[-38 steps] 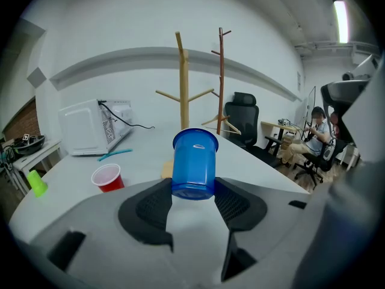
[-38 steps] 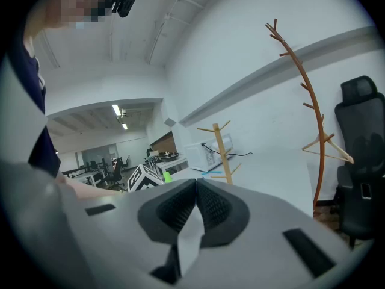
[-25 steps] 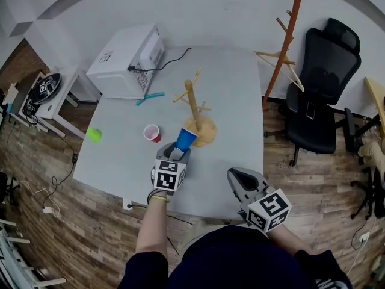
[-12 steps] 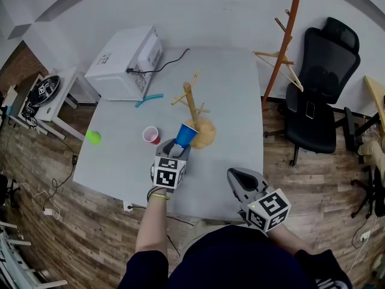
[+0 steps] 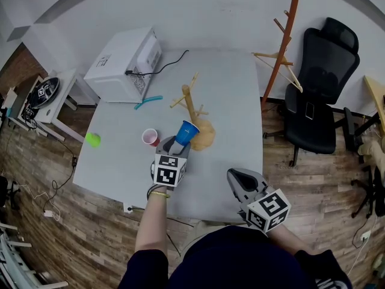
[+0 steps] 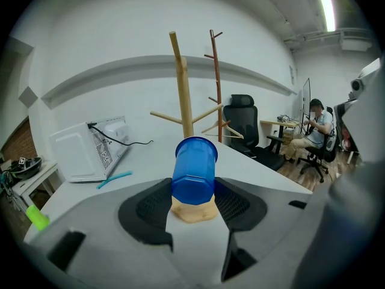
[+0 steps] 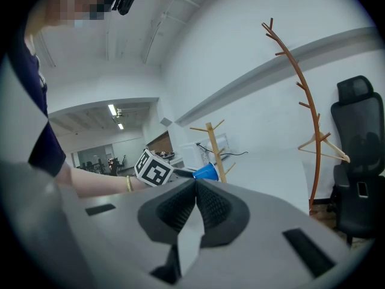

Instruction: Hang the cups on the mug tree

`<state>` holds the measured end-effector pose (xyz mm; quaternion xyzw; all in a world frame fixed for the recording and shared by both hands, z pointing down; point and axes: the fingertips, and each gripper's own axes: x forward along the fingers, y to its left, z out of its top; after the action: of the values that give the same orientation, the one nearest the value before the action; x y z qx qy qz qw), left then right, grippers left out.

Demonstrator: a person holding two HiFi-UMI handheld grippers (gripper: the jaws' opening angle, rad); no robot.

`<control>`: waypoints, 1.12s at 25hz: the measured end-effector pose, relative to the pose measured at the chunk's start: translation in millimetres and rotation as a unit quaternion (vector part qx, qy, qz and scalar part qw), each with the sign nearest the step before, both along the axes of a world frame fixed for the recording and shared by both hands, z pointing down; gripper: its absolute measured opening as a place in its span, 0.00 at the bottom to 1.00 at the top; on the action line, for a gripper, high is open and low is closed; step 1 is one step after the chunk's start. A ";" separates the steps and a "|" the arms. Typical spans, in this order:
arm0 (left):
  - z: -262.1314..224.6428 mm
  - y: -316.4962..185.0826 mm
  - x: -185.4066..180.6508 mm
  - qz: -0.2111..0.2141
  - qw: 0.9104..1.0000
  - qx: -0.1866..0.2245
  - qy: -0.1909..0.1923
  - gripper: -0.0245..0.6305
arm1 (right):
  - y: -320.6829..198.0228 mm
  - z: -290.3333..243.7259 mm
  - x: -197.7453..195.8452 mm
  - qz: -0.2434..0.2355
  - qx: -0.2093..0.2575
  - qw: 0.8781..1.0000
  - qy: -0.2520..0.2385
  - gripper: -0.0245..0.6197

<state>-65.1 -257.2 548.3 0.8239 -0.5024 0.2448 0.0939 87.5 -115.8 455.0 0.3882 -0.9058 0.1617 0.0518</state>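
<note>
White walls and a wooden floor surround the pale counter (image 5: 231, 95), where the wooden mug tree (image 5: 190, 103) stands near the middle. Your left claw (image 6: 194, 192) is pinching the blue cup (image 6: 194, 168) by its sides near the bottom. The cup is tilted, with its open mouth toward the tree. It hangs above the counter just in front of the trunk, and as far as I can see it touches no peg. Your right claw (image 7: 195, 205) is pressed together with nothing in it, near the front edge and well apart from the tree. A red cup (image 5: 150, 136) stands upright on the counter beside the left claw. I judge that you are bringing the first cup to the tree, since no cup hangs on it yet. The next move, I think, calls for choosing one peg, aiming the mouth of the cup at its tip, and sliding the cup over it before you spread the claw. The pegs are thin and slanted, so keep the cup in line with the peg.
</note>
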 end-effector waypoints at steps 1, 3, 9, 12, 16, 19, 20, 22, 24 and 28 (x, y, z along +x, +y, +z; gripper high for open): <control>-0.5 -1.4 0.4 0.000 1.000 0.001 0.000 0.39 | -0.3 0.2 0.6 0.001 0.000 1.000 0.000 0.08; -0.9 -3.8 1.4 0.001 1.000 0.002 0.000 0.39 | -1.0 0.7 1.8 0.002 -0.001 1.000 0.000 0.08; -0.9 -8.4 4.5 0.003 1.000 0.000 -0.002 0.39 | -3.3 -0.5 3.6 0.005 0.001 1.000 0.000 0.08; 0.5 -11.1 5.5 0.004 1.000 -0.001 -0.005 0.39 | -4.2 -0.9 4.2 0.006 0.001 1.000 0.000 0.08; 3.2 -14.6 6.4 0.004 1.000 -0.006 -0.006 0.39 | -5.3 -1.1 6.5 0.010 0.002 1.000 0.000 0.08; 4.9 -15.9 6.5 0.004 1.000 -0.009 -0.006 0.39 | -5.2 -1.1 7.2 0.012 0.002 1.000 0.000 0.08; 5.3 -16.5 6.7 0.004 1.000 -0.009 -0.006 0.39 | -5.4 -1.1 7.4 0.013 0.002 1.000 0.000 0.08; 5.9 -17.8 7.5 0.005 1.000 -0.011 -0.007 0.39 | -6.1 -1.4 8.3 0.015 0.002 1.000 0.000 0.08; 6.5 -18.6 8.6 0.005 1.000 -0.013 -0.008 0.39 | -6.7 -2.1 9.4 0.016 0.002 1.000 0.000 0.08; 6.5 -18.5 10.8 0.006 1.000 -0.014 -0.010 0.39 | -6.2 -2.1 10.7 0.017 0.002 1.000 -0.002 0.08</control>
<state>-54.3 -275.7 554.8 0.8232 -0.4948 0.2602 0.0990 98.2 -122.1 452.9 0.4035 -0.8994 0.1612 0.0468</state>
